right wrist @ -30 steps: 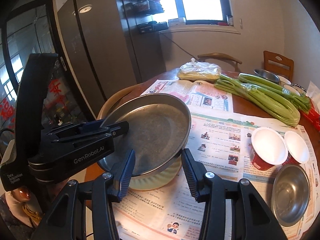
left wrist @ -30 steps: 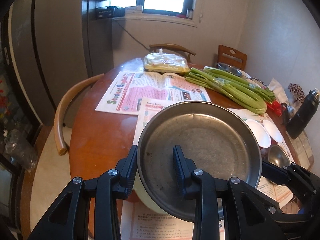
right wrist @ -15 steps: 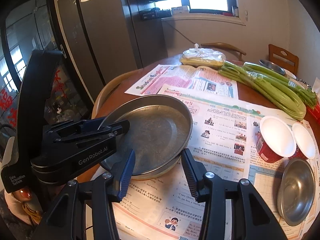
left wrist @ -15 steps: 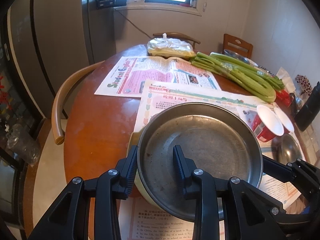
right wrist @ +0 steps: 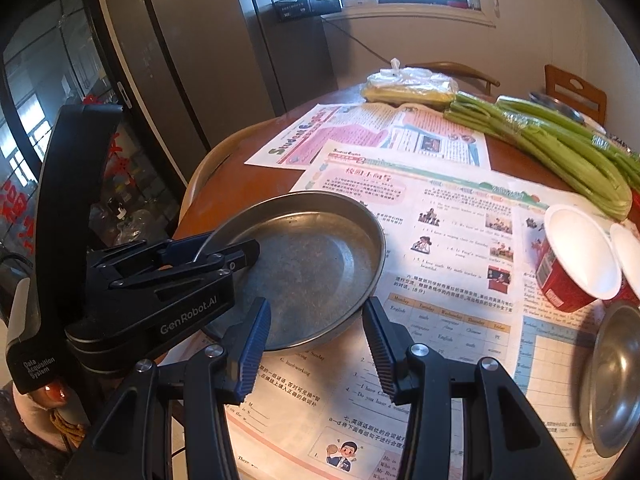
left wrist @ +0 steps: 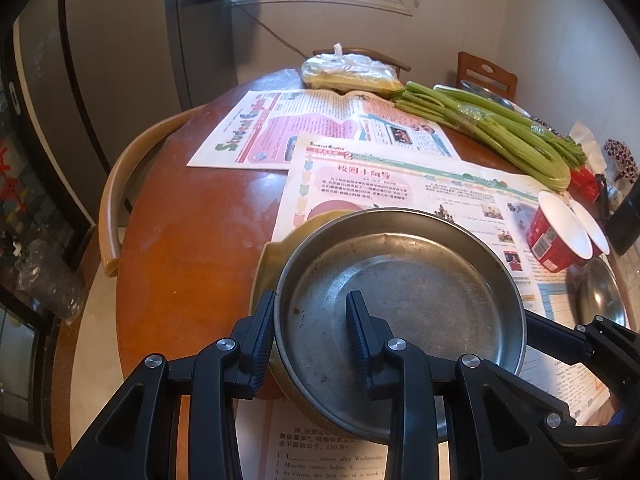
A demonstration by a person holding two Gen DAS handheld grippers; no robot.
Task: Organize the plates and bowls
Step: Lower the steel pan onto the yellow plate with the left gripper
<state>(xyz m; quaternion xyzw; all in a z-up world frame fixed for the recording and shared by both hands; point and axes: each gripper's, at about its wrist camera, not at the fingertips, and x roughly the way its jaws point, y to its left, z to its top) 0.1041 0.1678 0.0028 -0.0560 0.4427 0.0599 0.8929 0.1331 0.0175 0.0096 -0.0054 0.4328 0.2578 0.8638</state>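
My left gripper is shut on the near rim of a large steel pan, one finger outside the wall and one inside. The pan sits on a yellow plate whose edge shows beneath it. In the right wrist view the pan rests low on the newspaper with the left gripper clamped on its left rim. My right gripper is open and empty just in front of the pan. A small steel bowl lies at the right.
Two red paper cups stand right of the pan. Celery, a bagged food package and newspapers cover the round wooden table. A chair back curves at the table's left. A dark bottle stands far right.
The pan, held by my left gripper, has come down toward the table. In the right wrist view the yellow plate under it is no longer visible. My right gripper stays open.
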